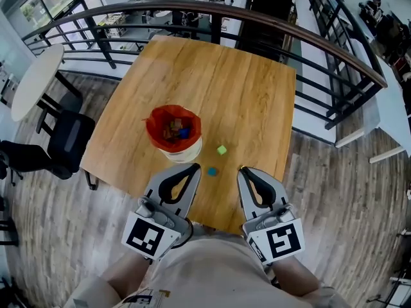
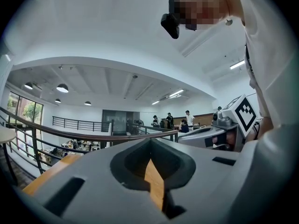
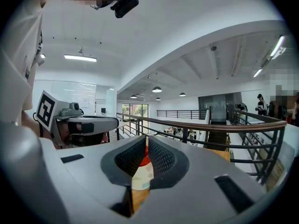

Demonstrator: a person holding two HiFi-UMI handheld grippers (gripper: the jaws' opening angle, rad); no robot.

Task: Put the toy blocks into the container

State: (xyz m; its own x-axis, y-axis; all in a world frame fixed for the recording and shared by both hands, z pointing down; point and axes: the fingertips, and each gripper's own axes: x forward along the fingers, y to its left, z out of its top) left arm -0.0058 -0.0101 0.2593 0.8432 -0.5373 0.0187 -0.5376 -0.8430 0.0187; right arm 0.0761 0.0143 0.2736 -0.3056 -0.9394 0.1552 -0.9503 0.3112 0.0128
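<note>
On the square wooden table (image 1: 244, 88) stands a white round container lined with a red bag (image 1: 174, 133), with several toy blocks already lying inside it. Just to its right, on the bare wood, sit a small green toy block (image 1: 221, 149) and, nearer the person, a small blue toy block (image 1: 211, 171), a little apart from each other. The left gripper (image 1: 194, 167) and the right gripper (image 1: 243, 170) hover at the near table edge on either side of the blue block, each with its jaws pressed together on nothing.
</note>
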